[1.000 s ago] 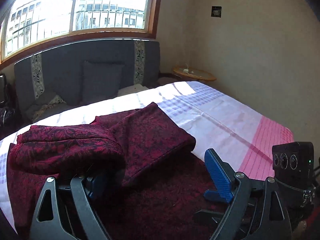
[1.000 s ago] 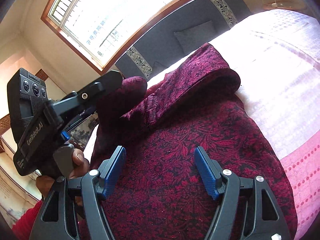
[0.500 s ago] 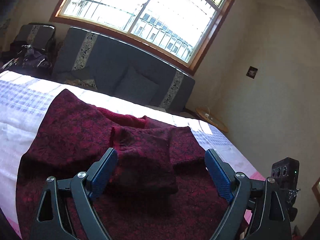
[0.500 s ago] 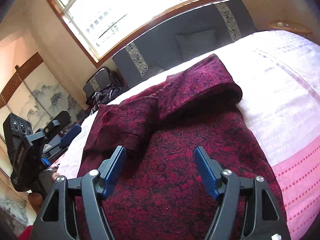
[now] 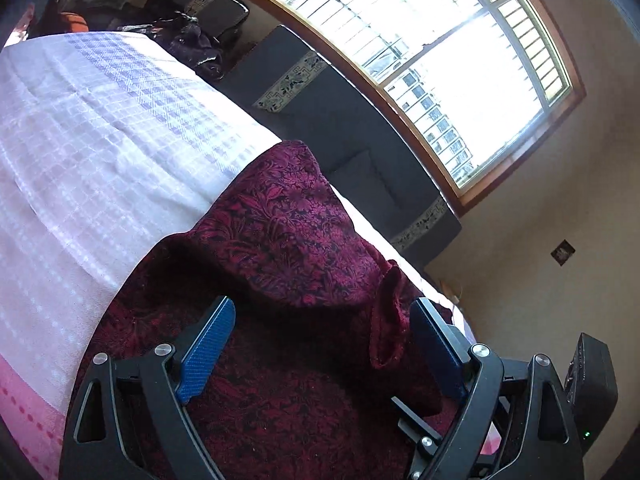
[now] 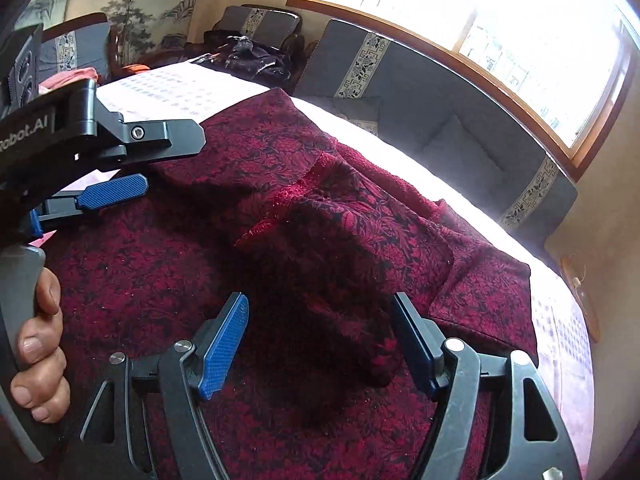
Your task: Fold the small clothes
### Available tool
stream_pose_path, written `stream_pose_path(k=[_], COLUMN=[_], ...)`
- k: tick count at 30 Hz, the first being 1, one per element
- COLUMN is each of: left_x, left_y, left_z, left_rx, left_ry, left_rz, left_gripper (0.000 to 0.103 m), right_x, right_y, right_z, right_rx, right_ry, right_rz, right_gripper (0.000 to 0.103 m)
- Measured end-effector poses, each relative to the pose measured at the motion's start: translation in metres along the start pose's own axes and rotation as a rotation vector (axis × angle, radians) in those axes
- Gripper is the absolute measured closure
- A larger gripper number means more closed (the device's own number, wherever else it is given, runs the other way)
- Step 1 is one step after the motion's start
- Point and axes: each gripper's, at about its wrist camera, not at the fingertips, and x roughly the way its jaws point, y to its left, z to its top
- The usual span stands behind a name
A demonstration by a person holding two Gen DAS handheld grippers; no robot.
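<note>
Two hand-held grippers are hovering over the dark red garment (image 6: 304,240), which is lying partly folded on the bed (image 5: 92,152). Left hand-held gripper (image 5: 324,344) is gaping wide, gripping nothing; right hand-held gripper (image 6: 320,340) likewise, empty.

Bright daylight from window (image 5: 460,68), blown out at upper right. Glare on sheet (image 6: 176,88); deep shadow at lower centre. Strong fisheye bending, dark corners.
</note>
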Motion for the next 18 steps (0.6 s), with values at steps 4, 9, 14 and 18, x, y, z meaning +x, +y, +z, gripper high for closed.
stream_pose_path(k=[4,9,14,18], left_x=[0.002,0.004,0.006,0.006], left_y=[0.002,0.005,0.000,0.001], left_z=[-0.002,0.000,0.001,0.000], left_rx=[-0.022,-0.043,-0.017,-0.028], left_ry=[0.002,0.002,0.016,0.012], left_rz=[0.016,0.024,0.040,0.039], left_gripper=[0.014,0.014,0.014,0.014], right_x=[0.005,-0.024,-0.007,0.011], right_y=[-0.024,-0.115,-0.187,-0.203], right_z=[0.004,-0.019,-0.078,-0.107], right_rx=[0.150,0.508,0.850,0.987], right_ry=[0.035,-0.075,-0.045,-0.039], right_rz=[0.065,0.140,0.342,0.456], right_gripper=[0.099,0.099,0.096,0.089])
